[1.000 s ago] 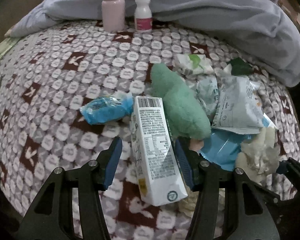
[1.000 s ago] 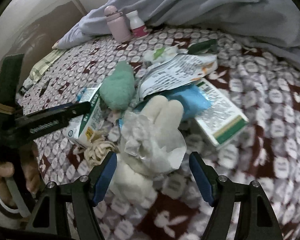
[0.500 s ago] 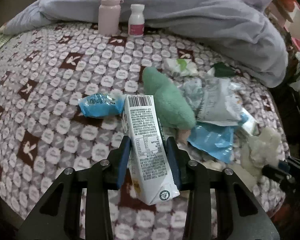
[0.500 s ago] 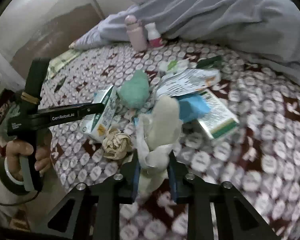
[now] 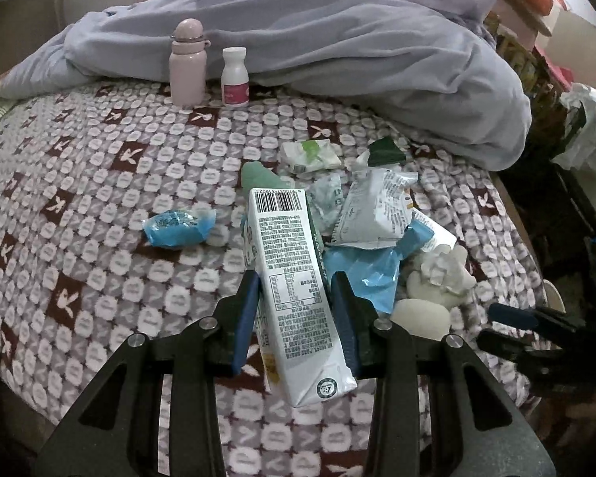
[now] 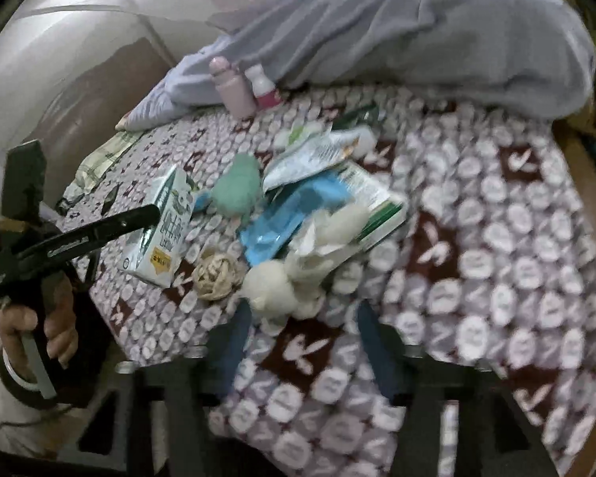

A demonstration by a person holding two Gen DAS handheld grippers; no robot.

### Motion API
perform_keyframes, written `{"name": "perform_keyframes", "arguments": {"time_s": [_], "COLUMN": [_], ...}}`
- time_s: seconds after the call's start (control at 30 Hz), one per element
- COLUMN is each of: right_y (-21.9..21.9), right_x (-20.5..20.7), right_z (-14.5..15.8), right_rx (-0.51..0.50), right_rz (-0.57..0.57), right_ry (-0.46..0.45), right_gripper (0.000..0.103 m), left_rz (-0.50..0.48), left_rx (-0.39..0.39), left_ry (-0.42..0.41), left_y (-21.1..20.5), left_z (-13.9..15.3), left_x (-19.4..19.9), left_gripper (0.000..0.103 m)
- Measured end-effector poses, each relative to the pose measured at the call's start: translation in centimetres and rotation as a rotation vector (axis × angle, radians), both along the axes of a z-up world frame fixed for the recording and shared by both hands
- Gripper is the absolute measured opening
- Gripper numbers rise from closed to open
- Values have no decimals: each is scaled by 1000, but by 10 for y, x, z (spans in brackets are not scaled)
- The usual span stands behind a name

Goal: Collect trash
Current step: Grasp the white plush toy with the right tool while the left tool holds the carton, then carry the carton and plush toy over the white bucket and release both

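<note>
Waxed cardboard, the milk carton (image 5: 298,286) sat clamped in my left gripper (image 5: 294,318), lifted off the bed (image 5: 99,206); my right gripper (image 6: 302,342) had just been opening, its jaws apart with nothing between them, the white tissue wad (image 6: 282,282) lying just ahead; crinkly foil packets (image 5: 377,210), a blue wrapper (image 5: 175,226) and a flat box (image 6: 373,202) were left to collect.

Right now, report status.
Left gripper shut on milk carton, lifted. Right gripper just opened, empty; white wad back on bedspread. Nothing blocking.
</note>
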State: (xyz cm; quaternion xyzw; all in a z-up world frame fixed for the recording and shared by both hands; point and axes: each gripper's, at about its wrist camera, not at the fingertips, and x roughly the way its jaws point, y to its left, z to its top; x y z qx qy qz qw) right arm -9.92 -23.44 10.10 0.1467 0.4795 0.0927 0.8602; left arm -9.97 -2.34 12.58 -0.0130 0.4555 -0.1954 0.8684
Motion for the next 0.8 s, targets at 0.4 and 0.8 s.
{"name": "perform_keyframes", "arguments": {"time_s": [0.4, 0.8], "right_y": [28, -33], "right_x": [42, -46], "right_z": [-36, 25], "right_rx": [53, -16], "right_rz": [83, -30], "right_ry": [33, -96], "right_gripper": [43, 42], "left_rz": [-40, -202], "left_rx": [-8, -51], "left_ry": [-13, -55], "left_y": [-13, -94], "left_z": [6, 32], "left_x": [-7, -46], "left_gripper": [35, 35]}}
